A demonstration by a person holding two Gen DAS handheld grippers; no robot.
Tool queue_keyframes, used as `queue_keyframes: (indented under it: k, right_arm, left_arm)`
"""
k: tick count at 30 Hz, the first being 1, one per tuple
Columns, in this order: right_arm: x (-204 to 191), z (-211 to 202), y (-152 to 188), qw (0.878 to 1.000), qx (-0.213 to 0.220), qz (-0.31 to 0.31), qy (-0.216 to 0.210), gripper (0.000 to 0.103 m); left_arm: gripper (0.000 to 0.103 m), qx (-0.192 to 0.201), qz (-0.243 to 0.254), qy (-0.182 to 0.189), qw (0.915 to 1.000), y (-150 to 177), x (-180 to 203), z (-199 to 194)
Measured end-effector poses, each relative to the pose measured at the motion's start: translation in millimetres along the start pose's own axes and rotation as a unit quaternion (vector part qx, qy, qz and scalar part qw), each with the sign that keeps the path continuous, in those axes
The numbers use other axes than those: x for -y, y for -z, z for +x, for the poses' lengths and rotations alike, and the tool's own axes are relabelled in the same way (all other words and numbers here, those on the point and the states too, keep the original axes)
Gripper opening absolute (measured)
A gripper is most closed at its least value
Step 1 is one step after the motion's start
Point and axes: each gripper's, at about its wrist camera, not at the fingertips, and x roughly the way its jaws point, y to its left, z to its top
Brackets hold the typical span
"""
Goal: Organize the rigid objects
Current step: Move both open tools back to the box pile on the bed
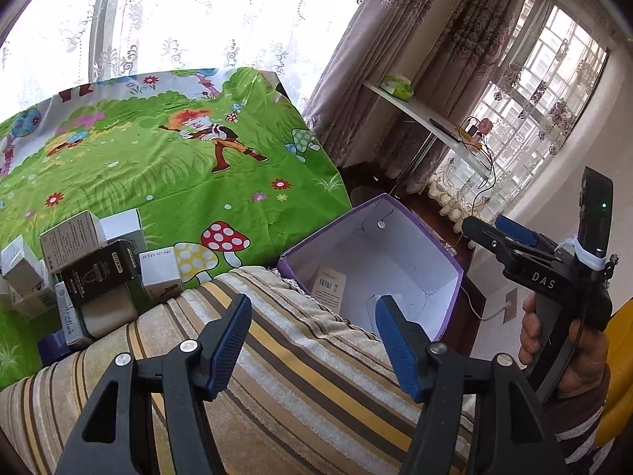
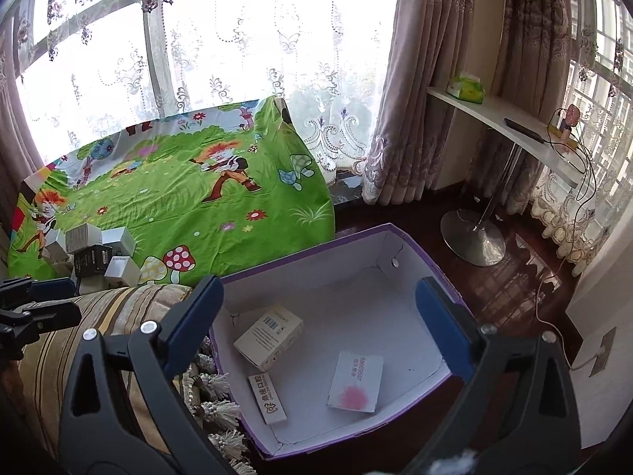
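- Nearest each lens: the left gripper hangs over the striped cushion with its fingers spread wide and nothing between them. The right gripper hangs over the purple storage box, fingers likewise spread and empty.
- Inside the storage box: three items lie on the white floor, namely a cream carton, a narrow white-and-red packet and a flat white box with a pink mark.
- Beyond the cushion: the remaining small boxes sit heaped on the green cartoon sheet, well apart from the storage box.
- Step in hand, as judged: between transfers, with neither gripper loaded.
- Next move calls for: carrying one gripper to the heap, selecting an exposed top box such as the black box, and closing across two flat opposite faces. Neighbouring boxes touch and may topple.
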Motion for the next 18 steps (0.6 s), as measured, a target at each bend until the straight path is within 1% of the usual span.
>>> queue_keyframes:
  k: [4,7,11,18]
  right_arm:
    - [-5,1,0,0.999,0.006,0.019,-0.039,0.099]
    - [-14,5,0,0.997,-0.014,0.018,-0.073,0.099]
    - [-32,6,-1,0.997,-0.016,0.004,-0.08,0.099]
    - [-60,13,-1,0.993,-0.035,-0.019,-0.113,0.099]
  left_arm:
    - [0.066,0.007,-0.009,-0.008,0.9999,3,-10,-7]
    - [0.066,0.012,-0.023,-0.008,0.9996,6,-22,-14]
    - [0.066,0.025,-0.046,-0.011,0.9985,9,-42,-26]
    - [0.066,0.043,-0.103,-0.029,0.9933,21,-91,-56]
